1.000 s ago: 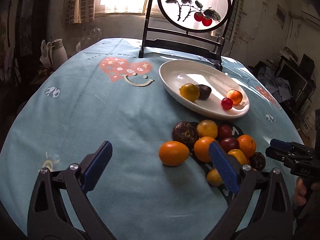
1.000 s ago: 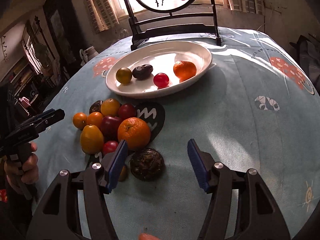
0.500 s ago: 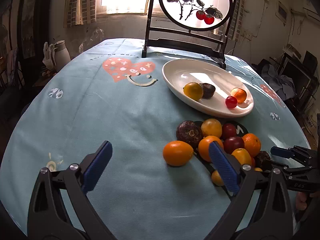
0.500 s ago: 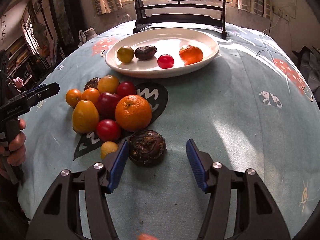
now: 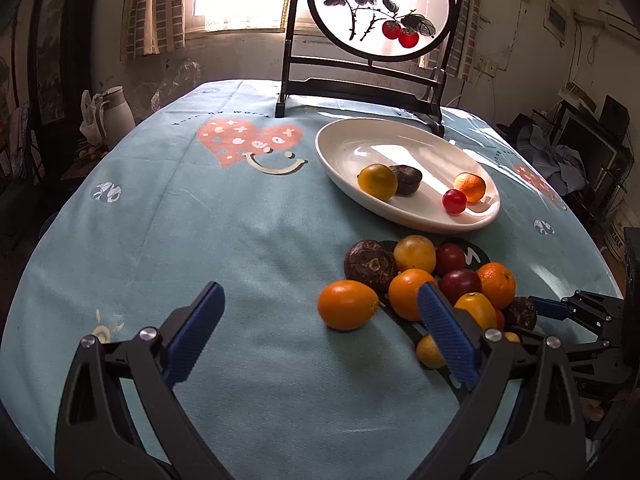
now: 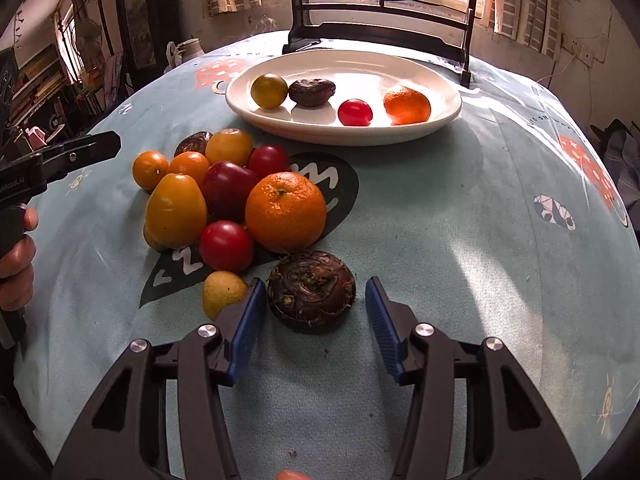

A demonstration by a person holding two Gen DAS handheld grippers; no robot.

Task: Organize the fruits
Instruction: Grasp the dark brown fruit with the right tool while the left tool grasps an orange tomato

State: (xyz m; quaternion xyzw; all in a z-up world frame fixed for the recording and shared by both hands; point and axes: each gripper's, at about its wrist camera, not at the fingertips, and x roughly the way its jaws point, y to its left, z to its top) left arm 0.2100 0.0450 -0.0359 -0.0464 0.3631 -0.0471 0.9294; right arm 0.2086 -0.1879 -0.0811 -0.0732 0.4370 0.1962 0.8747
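The right gripper [image 6: 316, 320] has come forward since a second ago, so the dark brown water chestnut [image 6: 311, 290] that lay ahead of its tips now sits between its spread blue fingers [image 6: 248, 330], touching neither; the left gripper [image 5: 320, 334] has barely shifted.

The left gripper's fingers [image 5: 194, 334] are also wide apart and empty, above bare cloth, with a loose orange fruit [image 5: 347, 304] just beyond and between them.

The surface is a round table under a light blue tablecloth [image 6: 460, 208] printed with hearts and smileys. Beyond the fingers stands a dark-framed round painted screen [image 5: 382, 8] before a bright window, and clutter lines the dim room's walls.

The white oval plate [image 6: 440, 120], well ahead of the right fingers, holds four fruits: one yellow-green, one dark brown, one small red, one orange. The pile [image 6: 224, 192] off the right gripper's left finger counts eleven with the chestnut.
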